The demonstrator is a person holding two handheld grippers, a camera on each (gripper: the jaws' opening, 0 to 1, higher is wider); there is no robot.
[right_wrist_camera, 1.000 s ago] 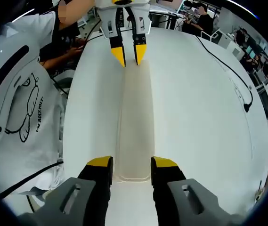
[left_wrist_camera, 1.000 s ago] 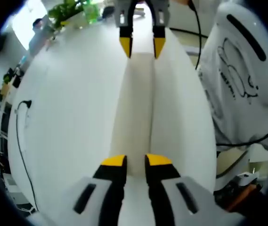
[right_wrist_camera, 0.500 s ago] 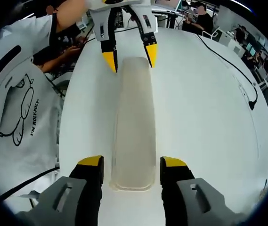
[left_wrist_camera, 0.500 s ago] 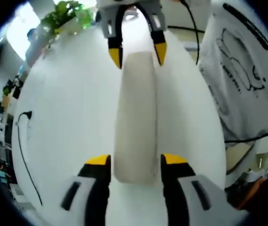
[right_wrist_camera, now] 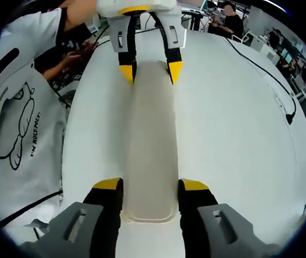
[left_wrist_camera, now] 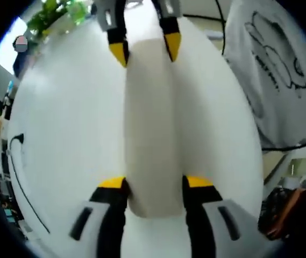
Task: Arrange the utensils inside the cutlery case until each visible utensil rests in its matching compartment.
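Cutlery case (right_wrist_camera: 150, 150), long and white, lies on the white table (right_wrist_camera: 233, 123), each end between a gripper's parted jaws. Left gripper (left_wrist_camera: 149, 184) brackets one end, right gripper (right_wrist_camera: 150, 186) the other, tips beside its sides. Right gripper view shows a black cable (right_wrist_camera: 265, 70); left gripper view shows green plants (left_wrist_camera: 56, 12).

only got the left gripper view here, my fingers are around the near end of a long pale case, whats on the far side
Observer: The right gripper straddles the other end of the cutlery case, its fingers on either side.
Operator: anything else on that table
Observer: A black cable trails across the white table, apart from the case.
Operator: any utensils in the case
Observer: Cannot tell; the case looks closed and frosted, contents hidden.
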